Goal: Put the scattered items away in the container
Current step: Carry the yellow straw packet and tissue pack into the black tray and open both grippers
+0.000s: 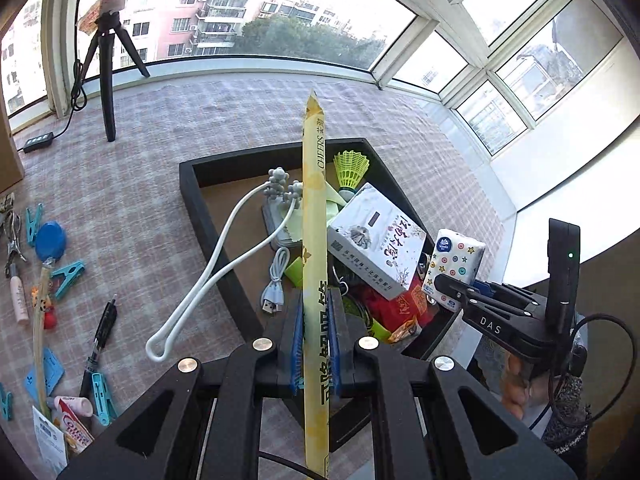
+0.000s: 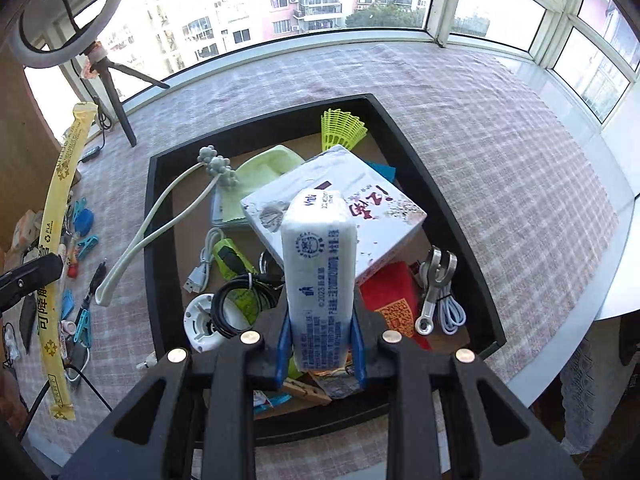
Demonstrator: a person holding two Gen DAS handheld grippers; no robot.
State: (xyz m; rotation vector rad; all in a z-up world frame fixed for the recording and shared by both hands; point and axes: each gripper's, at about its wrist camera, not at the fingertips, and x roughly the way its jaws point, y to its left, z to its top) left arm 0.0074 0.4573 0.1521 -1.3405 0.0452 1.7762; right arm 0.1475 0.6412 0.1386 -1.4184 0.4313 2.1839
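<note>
two tools are loaded over the black tray (image 2: 160,240). the left tool (image 1: 316,344) is clamped on a long yellow straw packet (image 1: 314,208), which runs between the blue pads (image 1: 297,344) and sticks up past them over the tray's near corner. the right tool (image 2: 320,344) is clamped on a tissue pack (image 2: 318,264), held upright above the tray's contents; the left wrist view shows the same pack, star-patterned, at the tray's right edge, with a hand (image 1: 516,384) behind that tool.

inside the tray, nearest, lie a coiled black cable (image 2: 236,300), a white round fitting (image 2: 200,322), a red packet (image 2: 394,300), a metal wrench (image 2: 434,284) and a white usb cable (image 2: 202,264). beyond them a white printed box (image 2: 340,204) rests tilted on other items, a grey-tipped white loop (image 2: 160,220) hangs over the left wall, and a yellow-green shuttlecock (image 2: 340,130) sits near the far wall.

left of the tray, on the checked tabletop (image 1: 140,200), turquoise clips (image 1: 68,274), a black pen (image 1: 102,328), a blue round lid (image 1: 51,240) and small tubes (image 1: 18,294) lie scattered. farther back stands a black tripod (image 1: 108,64).
</note>
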